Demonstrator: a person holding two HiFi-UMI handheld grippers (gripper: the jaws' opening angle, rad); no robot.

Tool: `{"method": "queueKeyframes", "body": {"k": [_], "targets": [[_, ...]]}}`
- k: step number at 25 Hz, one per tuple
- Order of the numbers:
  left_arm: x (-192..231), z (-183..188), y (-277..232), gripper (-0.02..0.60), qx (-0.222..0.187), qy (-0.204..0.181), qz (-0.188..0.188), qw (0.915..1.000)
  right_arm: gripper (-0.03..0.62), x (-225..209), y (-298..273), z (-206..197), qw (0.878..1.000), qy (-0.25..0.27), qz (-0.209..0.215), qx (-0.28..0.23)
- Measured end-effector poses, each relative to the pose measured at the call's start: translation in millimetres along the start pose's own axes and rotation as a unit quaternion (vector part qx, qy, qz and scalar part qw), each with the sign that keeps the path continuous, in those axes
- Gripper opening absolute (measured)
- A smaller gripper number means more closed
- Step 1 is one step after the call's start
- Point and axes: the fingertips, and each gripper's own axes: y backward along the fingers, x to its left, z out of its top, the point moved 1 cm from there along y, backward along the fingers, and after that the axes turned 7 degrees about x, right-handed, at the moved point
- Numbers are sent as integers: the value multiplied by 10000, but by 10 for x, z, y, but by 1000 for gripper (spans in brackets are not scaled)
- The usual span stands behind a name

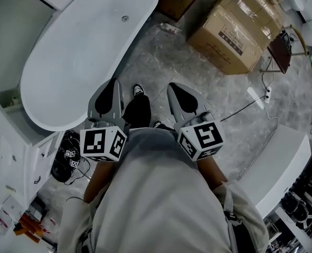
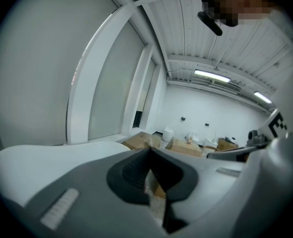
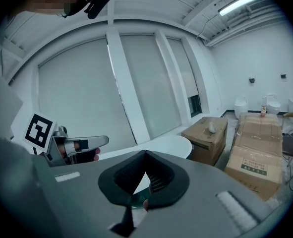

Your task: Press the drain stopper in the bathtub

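Left gripper [image 1: 111, 91], right gripper [image 1: 180, 95]: jaws closed tip to tip, nothing held. Both raised at chest, outside near end of bathtub [image 1: 66, 67]. Drain stopper [image 1: 125, 18] on bathtub floor toward far end, well apart from both. Step: approach, likely. Next: reach over bathtub rim, lower closed tip onto stopper, press.

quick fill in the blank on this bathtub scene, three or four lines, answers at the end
The bathtub is ____ in colour.
The drain stopper sits at the bathtub's ____ end from the person.
The left tool and right tool both have their jaws ____, holding nothing.
The boxes right of the bathtub are made of ____.
Missing: white; far; shut; cardboard.
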Motion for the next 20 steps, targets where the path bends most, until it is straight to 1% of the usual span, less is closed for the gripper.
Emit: {"method": "queueKeyframes", "body": {"k": [4, 8, 13, 20], "targets": [[191, 271, -251, 0, -141, -17, -190, 9997, 0, -9, -320, 251, 10000, -40, 11, -38], [434, 479, -442, 0, -267, -2, -287, 9992, 0, 30, -617, 494, 9999, -39, 16, -109], [660, 731, -613, 0, -488, -62, -399, 9980, 0, 68, -901, 741, 9998, 105, -62, -129], [905, 864, -788, 0, -543, -102, -315, 9980, 0, 80, -1226, 899, 9998, 159, 37, -73]]}}
